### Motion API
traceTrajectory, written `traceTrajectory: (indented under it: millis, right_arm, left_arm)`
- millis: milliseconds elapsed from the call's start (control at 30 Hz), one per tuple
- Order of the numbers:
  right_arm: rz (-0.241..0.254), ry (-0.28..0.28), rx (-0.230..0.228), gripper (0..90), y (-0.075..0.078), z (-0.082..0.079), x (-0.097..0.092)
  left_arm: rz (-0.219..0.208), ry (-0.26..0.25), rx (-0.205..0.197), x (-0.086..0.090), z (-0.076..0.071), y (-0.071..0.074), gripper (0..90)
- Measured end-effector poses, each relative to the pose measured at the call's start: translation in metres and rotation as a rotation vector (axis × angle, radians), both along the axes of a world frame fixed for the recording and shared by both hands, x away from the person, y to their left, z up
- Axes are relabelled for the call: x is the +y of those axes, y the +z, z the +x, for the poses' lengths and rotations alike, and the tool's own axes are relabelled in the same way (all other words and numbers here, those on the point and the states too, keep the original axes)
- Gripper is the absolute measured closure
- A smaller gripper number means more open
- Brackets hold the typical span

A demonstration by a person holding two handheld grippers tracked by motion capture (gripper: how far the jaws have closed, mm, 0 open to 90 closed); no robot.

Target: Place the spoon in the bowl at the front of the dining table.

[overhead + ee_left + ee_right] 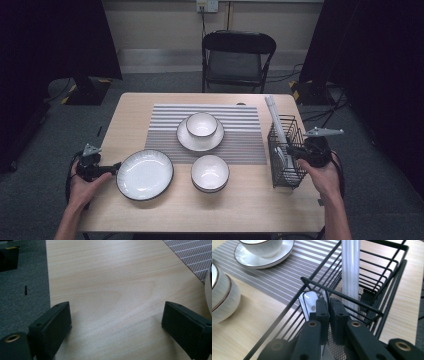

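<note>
So the table (250, 200) took up most of the high view, with a striped mat (240, 135) across its middle and a folding chair (237, 57) parked past the far edge at 12 o'clock. Taking the table's middle as the dial, the big plate (145, 175) sat at about 8 o'clock, a bowl (210, 172) near 6, and a smaller bowl on a saucer (200, 135) up on the mat toward 12. The wire basket (286, 155) stood at 3 o'clock, with a tall white stick-like thing (350, 267) leaning out of it. The left gripper (116, 168) rested just beside the plate's 9 o'clock rim, jaws spread wide with nothing but bare wood between them, so released. The right gripper (329, 312) was poked down inside the basket and clenched tight on what looked like the handle of a white spoon (309, 302), which was tucked against the basket's near corner. I couldn't tell how much of the handle the pads actually had. My worry from here: that grip looked thin and glossy, so the spoon could pivot or slip out on the way up. The top wire ran right across the jaws too, so a crooked pull might snag it and tip the whole light basket, or knock the tall stick over onto the bowls.
</note>
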State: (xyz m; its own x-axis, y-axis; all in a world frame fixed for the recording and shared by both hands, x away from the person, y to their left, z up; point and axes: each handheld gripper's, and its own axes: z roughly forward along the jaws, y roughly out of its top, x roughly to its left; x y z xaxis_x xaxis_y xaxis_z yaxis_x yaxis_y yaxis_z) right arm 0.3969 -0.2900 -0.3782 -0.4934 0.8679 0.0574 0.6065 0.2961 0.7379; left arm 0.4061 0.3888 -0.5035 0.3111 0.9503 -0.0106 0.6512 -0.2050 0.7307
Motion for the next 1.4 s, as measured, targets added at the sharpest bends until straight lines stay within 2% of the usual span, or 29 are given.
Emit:
traceTrajectory:
  millis: [100, 300, 467, 833, 1033, 1267, 1400]
  right_arm:
    - [0.008, 0.027, 0.003, 85.8, 0.0, 0.001, -0.001]
    - [0.031, 0.04, -0.003, 85.8, 0.0, -0.001, -0.006]
    - [0.031, 0.043, -0.022, 85.9, 0.001, -0.004, -0.008]
    - [0.071, 0.022, -0.07, 86.2, 0.007, -0.011, -0.012]
    - [0.095, -0.02, -0.127, 86.1, 0.014, -0.009, -0.011]
    - [0.091, -0.034, -0.149, 86.1, 0.018, -0.006, -0.005]
    - [0.084, -0.038, -0.144, 86.2, 0.02, -0.005, -0.002]
  left_arm:
    - [0.0, 0.0, 0.0, 0.0, 0.0, 0.0, 8.4]
    - [0.0, 0.0, 0.0, 0.0, 0.0, 0.0, 8.4]
    - [0.0, 0.0, 0.0, 0.0, 0.0, 0.0, 8.4]
    - [0.0, 0.0, 0.0, 0.0, 0.0, 0.0, 8.4]
    - [0.0, 0.0, 0.0, 0.0, 0.0, 0.0, 8.4]
    - [0.0, 0.0, 0.0, 0.0, 0.0, 0.0, 8.4]
    - [0.0, 0.0, 0.0, 0.0, 0.0, 0.0, 8.4]
